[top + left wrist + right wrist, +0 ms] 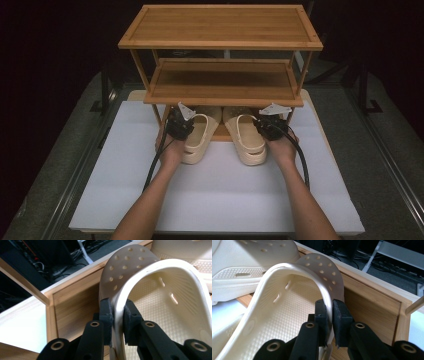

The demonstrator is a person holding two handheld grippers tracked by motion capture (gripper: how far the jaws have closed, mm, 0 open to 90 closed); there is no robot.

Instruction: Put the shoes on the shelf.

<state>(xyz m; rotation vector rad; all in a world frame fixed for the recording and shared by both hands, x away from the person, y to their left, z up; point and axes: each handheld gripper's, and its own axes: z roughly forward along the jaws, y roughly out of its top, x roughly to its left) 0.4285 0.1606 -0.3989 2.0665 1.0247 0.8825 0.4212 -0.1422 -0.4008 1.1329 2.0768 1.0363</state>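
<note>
1. Cream clogs are sitting at the bamboo rack's (220, 95) bottom shelf, heels over the white worktop (215, 195).
2. Left gripper (179, 125) is pinching the left clog's (200, 137) upper edge; right gripper (270, 126) is pinching the right clog's (250, 140).
3. Moving both level is probably best.

Left clog (199, 139) and right clog (248, 138): cream, uppers perforated with round holes, footbeds finely dimpled. Shelf rack (220, 26): honey-brown bamboo with straight grain. Table top (215, 195): plain white. Left gripper (117, 315) and right gripper (330, 312): matte black, brass-coloured rivets.
</note>
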